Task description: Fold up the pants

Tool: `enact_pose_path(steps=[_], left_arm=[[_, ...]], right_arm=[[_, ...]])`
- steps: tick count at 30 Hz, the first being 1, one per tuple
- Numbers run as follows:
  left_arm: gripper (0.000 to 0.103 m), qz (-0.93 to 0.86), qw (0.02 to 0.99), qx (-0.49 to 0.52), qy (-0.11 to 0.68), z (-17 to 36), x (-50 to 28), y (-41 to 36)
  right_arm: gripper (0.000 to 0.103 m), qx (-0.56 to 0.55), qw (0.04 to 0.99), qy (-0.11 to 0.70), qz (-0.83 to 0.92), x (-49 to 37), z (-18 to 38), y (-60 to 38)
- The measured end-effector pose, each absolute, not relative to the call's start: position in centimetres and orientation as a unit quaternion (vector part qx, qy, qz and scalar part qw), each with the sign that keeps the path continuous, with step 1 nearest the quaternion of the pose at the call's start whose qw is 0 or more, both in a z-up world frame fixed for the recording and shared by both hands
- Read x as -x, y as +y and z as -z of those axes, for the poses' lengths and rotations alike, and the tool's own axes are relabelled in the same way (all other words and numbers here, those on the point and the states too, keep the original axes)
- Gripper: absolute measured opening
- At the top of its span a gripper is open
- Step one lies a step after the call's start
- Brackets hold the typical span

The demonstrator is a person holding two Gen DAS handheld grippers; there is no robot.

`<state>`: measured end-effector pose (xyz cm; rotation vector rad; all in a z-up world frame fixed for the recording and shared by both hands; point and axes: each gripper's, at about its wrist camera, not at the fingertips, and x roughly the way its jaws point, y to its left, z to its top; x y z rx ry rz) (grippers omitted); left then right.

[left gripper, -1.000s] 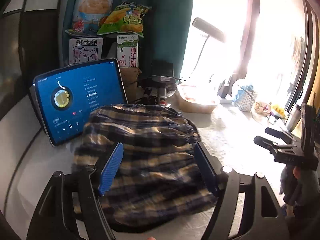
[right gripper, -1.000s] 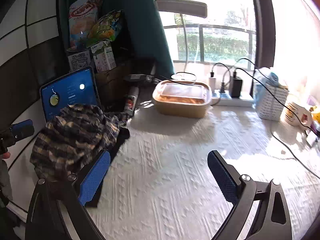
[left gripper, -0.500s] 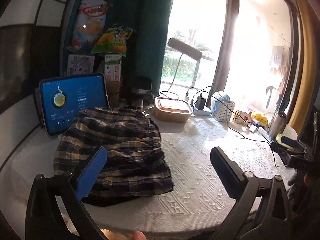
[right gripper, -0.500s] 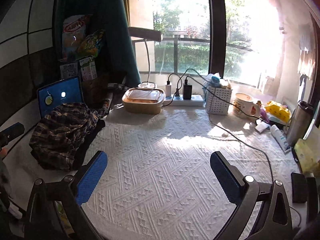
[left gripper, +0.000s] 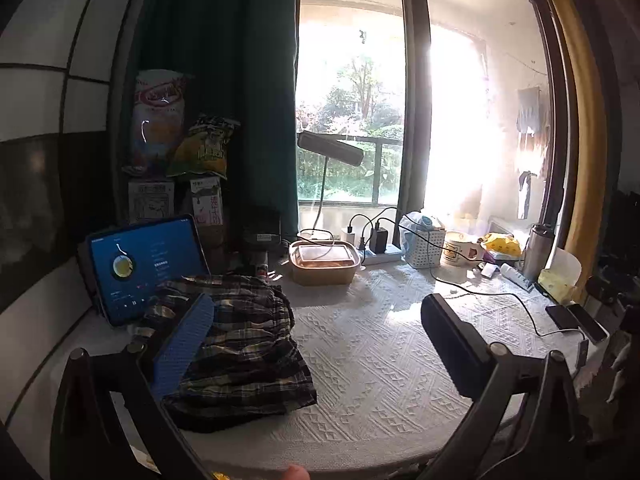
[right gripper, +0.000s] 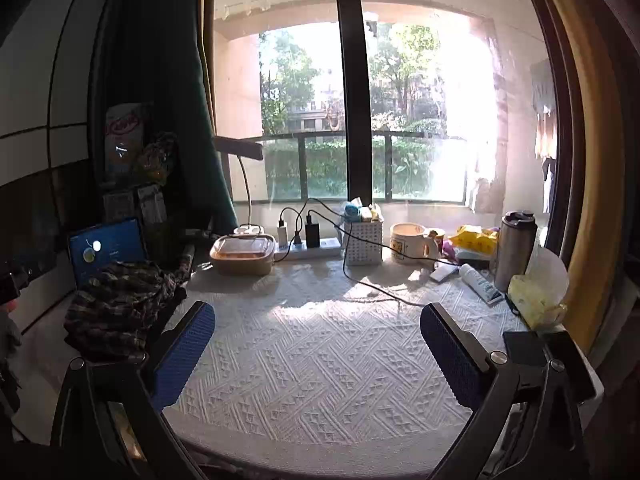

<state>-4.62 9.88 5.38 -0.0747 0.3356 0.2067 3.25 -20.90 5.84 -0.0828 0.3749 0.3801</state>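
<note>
Folded plaid pants (left gripper: pixel 244 340) in dark blue and yellow lie in a bundle at the left side of the white knitted tablecloth (left gripper: pixel 380 360), in front of a tablet. The right wrist view shows the same pants (right gripper: pixel 120 308) at far left. My left gripper (left gripper: pixel 316 332) is open and hangs back from the table; its left pad overlaps the pants in the picture, but nothing sits between the pads. My right gripper (right gripper: pixel 316 340) is open too, over the bare cloth with nothing between its fingers.
A lit tablet (left gripper: pixel 144 264) leans behind the pants, with snack bags and cartons (left gripper: pixel 180 148) stacked above it. A lidded food box (left gripper: pixel 324 262), power strip, white basket (right gripper: pixel 362 242), mug (right gripper: pixel 410 242), steel flask (right gripper: pixel 514 248) and phones (left gripper: pixel 576 320) line the back and right edges; a cable crosses the cloth.
Both grippers have drawn back and up from the table, so more of the room shows. The left gripper's jaws spread wider and left the pants lying folded.
</note>
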Motion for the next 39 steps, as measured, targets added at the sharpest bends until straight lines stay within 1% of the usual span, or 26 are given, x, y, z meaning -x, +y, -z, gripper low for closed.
enact_pose_path(steps=[5, 9, 17, 39], left_arm=[[0.102, -0.139, 0.977, 0.033, 0.158, -5.8, 5.5, 9.7], [0.102, -0.146, 0.978, 0.027, 0.145, -5.9, 5.9, 9.9], [0.102, -0.145, 0.976, 0.033, 0.157, -4.8, 5.5, 10.6], [0.102, -0.148, 0.976, 0.044, 0.151, -4.7, 5.9, 11.3]], right_arm=[[0.103, 0.032, 0.972, 0.143, -0.185, -1.6, -7.7, -21.3], [0.103, 0.037, 0.974, 0.128, -0.183, -1.0, -8.3, -21.2], [0.103, 0.046, 0.971, 0.136, -0.190, -1.1, -7.7, -20.3], [0.103, 0.058, 0.967, 0.147, -0.199, -1.1, -7.1, -19.0]])
